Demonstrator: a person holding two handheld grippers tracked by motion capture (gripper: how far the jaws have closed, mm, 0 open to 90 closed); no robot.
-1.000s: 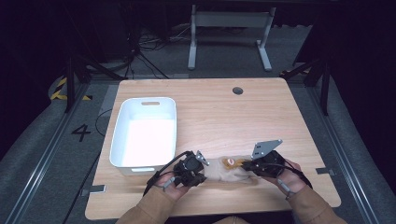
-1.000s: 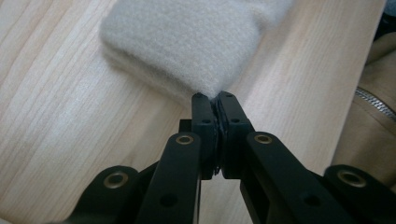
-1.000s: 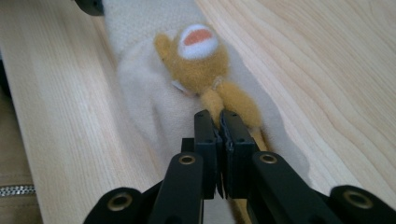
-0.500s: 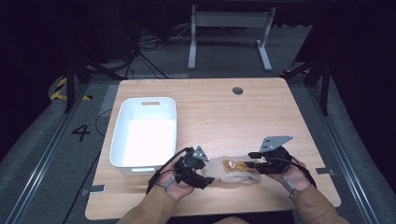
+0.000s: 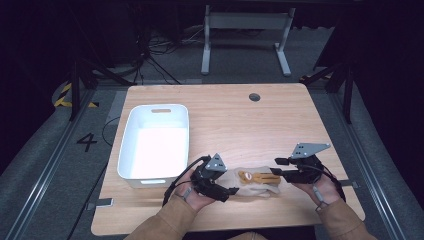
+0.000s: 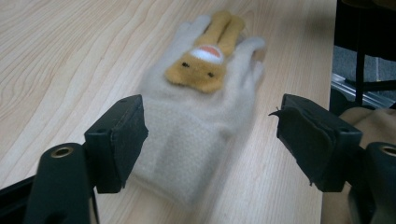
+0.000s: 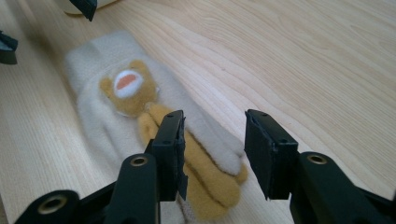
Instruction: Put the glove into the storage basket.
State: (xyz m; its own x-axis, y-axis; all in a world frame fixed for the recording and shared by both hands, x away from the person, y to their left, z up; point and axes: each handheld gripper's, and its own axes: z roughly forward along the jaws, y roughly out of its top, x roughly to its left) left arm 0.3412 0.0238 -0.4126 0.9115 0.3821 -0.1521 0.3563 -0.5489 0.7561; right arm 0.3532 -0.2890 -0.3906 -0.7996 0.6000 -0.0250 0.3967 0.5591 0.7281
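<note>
A cream fleece glove (image 5: 256, 182) with an orange-brown animal patch lies flat on the wooden table near its front edge. My left gripper (image 5: 231, 188) is at the glove's cuff end. In the left gripper view the cuff (image 6: 187, 140) lies between the wide jaws of the left gripper (image 6: 210, 123), and neither pad touches it. My right gripper (image 5: 276, 167) is at the glove's finger end. In the right gripper view the right gripper (image 7: 215, 128) hovers over the glove's (image 7: 116, 88) fingers without pinching them. Both pairs of jaws have just been opening.
A white plastic bin (image 5: 126, 150) stands on the left half of the table, close to my left hand. A round cable hole (image 5: 255, 96) sits at the back of the table (image 5: 240, 125). Tan sleeves come in at the front edge.
Both grippers went from shut on the glove to open and let it go. The right gripper drew away to the right. The glove now lies stretched out flat.
</note>
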